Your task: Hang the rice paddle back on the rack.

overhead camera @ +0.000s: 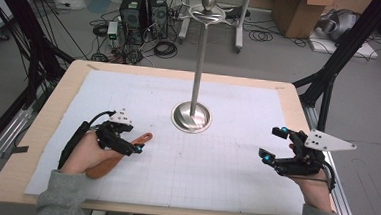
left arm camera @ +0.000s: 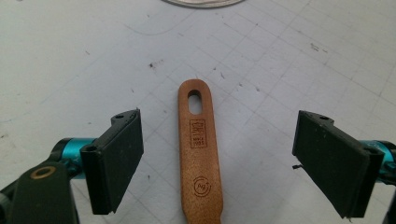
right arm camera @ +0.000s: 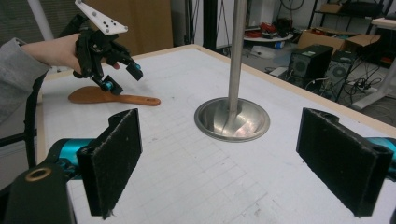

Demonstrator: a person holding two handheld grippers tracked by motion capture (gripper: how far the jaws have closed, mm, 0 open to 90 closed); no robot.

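Note:
A wooden spatula lies flat on the white grid mat at the left, its handle with a slotted hole toward the steel stand. My left gripper hovers just above the handle, open, jaws standing on either side of it without touching. The spatula's blade shows beneath that gripper in the right gripper view. My right gripper is open at the right of the mat with nothing between its pads. The steel stand rises from a round base at the mat's middle.
The mat covers a wooden table. Black frame struts stand at both sides. Computer towers, cables and cardboard boxes sit on the floor beyond the far edge.

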